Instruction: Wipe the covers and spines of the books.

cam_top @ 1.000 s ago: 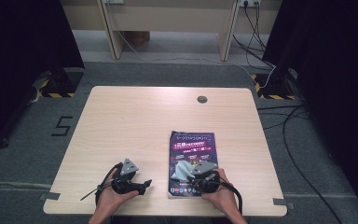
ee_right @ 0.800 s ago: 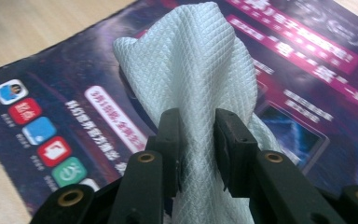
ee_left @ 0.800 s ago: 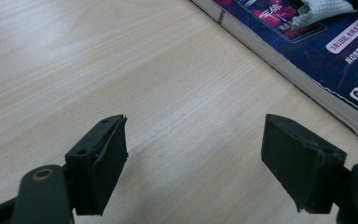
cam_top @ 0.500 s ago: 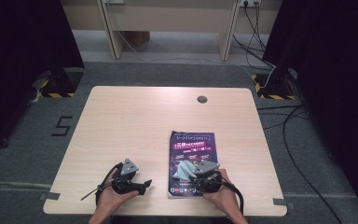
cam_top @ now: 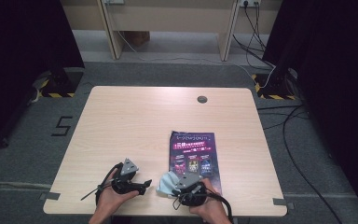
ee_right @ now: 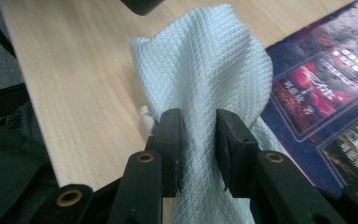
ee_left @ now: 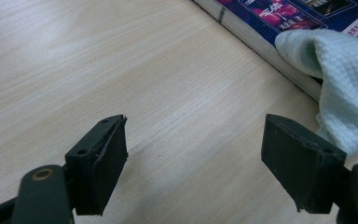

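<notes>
While your right tongs [ee_right: 198, 154] stay clamped on a bunched fold of the pale blue cloth [ee_right: 205, 79], the cloth has slid since a second ago: it lay over the lower middle of the book [cam_top: 193, 156] then, and now it hangs off the book's near left corner, partly on the bare worktop [cam_top: 135, 126]. In the high view you can see the cloth [cam_top: 167, 184] sitting just left of your right hand [cam_top: 207, 203], between the two tongs. That sideways drag looks like a wiping stroke across the cover, and it has run off the edge, so most of the cover is exposed again. To my eye the next pass needs you to bring the cloth back onto the book rather than carry on over the wood.

Your left tongs [ee_left: 196, 158] hold nothing; the jaws stand wide apart over bare worktop, just beside the book's edge and the cloth's near fold, and that hand has kept still.
</notes>
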